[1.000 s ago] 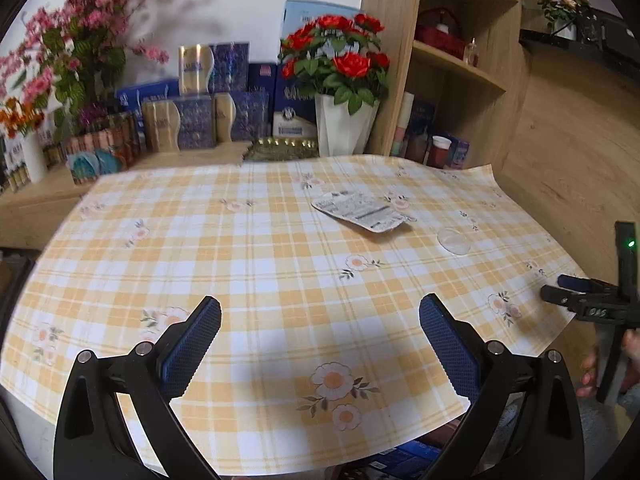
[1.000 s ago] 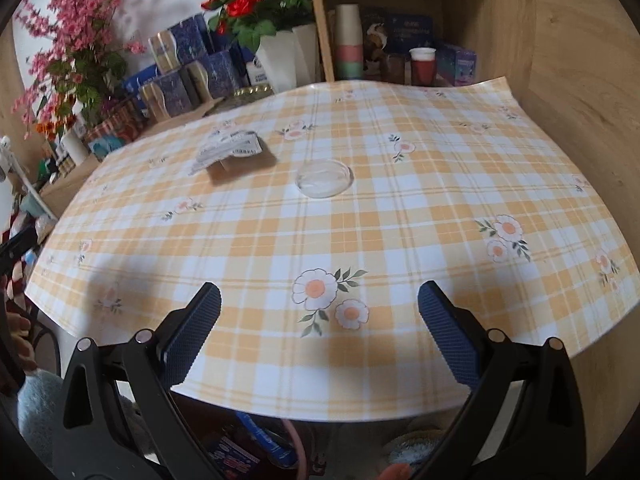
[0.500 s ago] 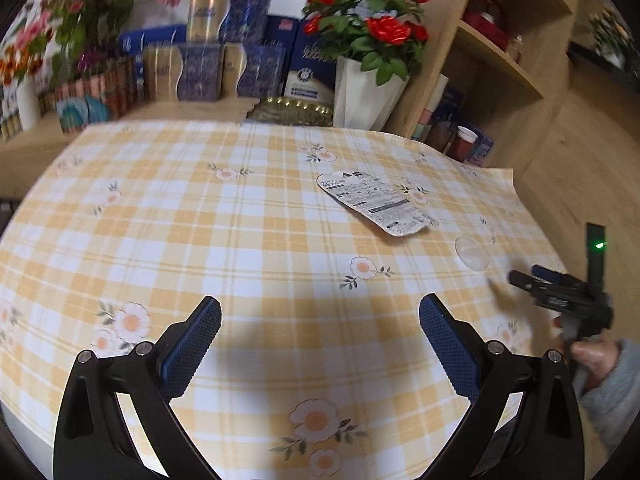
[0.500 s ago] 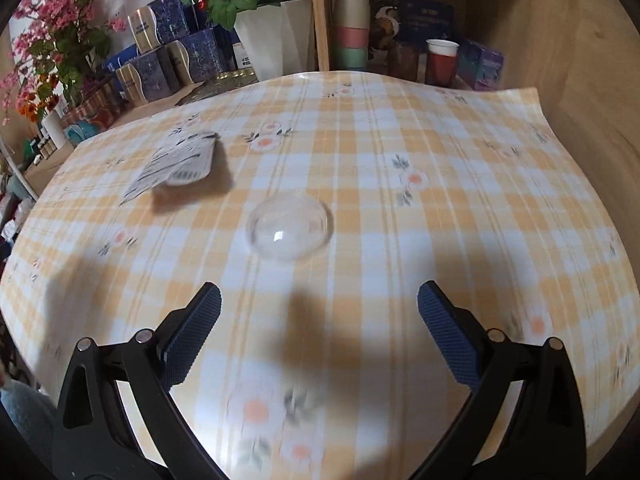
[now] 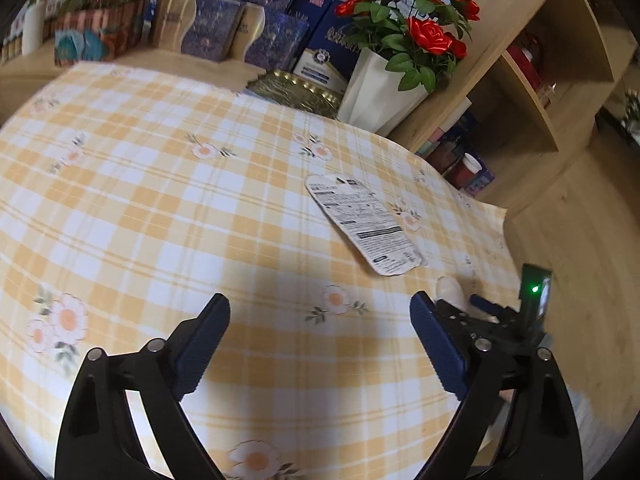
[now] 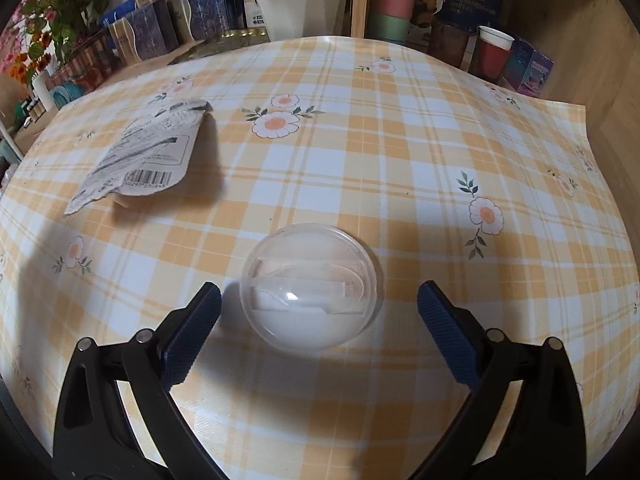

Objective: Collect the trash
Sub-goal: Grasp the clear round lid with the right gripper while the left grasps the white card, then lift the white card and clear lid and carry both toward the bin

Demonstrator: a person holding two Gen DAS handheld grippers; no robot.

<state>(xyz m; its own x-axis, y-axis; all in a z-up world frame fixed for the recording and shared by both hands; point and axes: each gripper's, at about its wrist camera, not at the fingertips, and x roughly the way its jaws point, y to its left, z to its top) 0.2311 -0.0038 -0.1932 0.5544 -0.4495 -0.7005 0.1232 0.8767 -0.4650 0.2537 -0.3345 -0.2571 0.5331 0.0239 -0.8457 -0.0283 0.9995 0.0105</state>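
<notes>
My right tongs [image 6: 318,322] stand wide around the near dome lid [image 6: 311,286], light, slick, thin plastic, best pinched across its rim; my left tongs [image 5: 320,340], empty, are closing.

printed card [image 6: 140,160], barcode, text too small to read

Checked tablecloth [image 6: 400,168] — clear dome lid [image 6: 312,292], printed wrapper [image 6: 148,156].
</notes>
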